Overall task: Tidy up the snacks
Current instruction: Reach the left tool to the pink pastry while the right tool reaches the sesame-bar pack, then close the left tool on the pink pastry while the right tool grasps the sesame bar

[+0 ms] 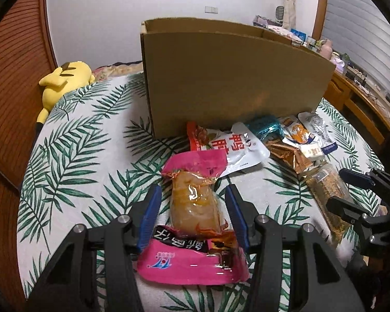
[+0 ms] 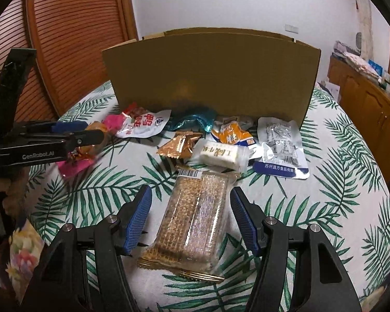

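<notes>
One cardboard box [image 2: 210, 78], eight snack packets, one of them a sesame bar pack [image 2: 192, 223], one yellow plush toy [image 1: 62, 78], two tools.

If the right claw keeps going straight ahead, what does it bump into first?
The right claw is open around the sesame bar pack, so it meets that first. Beyond lie the white candy and cardboard box.

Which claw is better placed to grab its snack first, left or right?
Roughly even, slightly left. The left claw is open with the pink-wrapped snack already between its fingers. The right claw equally straddles the sesame bar pack, which looks wider.
</notes>
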`<state>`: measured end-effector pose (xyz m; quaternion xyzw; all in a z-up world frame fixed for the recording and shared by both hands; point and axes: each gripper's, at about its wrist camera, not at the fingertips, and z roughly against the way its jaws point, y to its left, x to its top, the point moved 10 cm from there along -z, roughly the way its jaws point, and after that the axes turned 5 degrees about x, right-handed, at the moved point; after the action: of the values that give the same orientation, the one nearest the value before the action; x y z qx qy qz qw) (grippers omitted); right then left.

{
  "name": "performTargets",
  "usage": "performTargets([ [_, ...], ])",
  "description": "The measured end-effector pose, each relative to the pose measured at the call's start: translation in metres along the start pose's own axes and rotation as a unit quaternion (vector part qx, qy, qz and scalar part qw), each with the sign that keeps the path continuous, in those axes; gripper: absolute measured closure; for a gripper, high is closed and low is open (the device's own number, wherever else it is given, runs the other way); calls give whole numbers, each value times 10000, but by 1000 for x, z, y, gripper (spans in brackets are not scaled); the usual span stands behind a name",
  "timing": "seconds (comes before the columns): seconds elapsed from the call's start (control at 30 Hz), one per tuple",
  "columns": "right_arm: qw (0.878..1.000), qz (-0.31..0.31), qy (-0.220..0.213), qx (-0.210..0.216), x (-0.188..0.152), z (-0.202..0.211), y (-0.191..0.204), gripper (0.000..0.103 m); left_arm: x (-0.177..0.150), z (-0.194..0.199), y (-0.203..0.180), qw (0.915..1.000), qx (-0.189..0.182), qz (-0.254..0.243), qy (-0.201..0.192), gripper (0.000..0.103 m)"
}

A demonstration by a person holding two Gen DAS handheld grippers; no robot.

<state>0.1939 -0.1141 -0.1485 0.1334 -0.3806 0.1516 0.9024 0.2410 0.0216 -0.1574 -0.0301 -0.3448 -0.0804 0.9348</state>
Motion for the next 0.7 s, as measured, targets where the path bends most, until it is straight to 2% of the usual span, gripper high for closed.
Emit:
performTargets([
  [0.2, 10000, -3, 77, -19, -6, -4, 0, 39, -5, -10, 1, 9998, -63, 121, 167, 52],
  [0.57, 9998, -99, 178, -80, -20, -4, -1, 39, -9, -10, 0, 9996, -52, 202, 169, 52],
  [0.7, 9995, -77, 246, -190, -22, -1, -3, 45, -10, -2, -1, 9997, -138, 212, 62, 64],
])
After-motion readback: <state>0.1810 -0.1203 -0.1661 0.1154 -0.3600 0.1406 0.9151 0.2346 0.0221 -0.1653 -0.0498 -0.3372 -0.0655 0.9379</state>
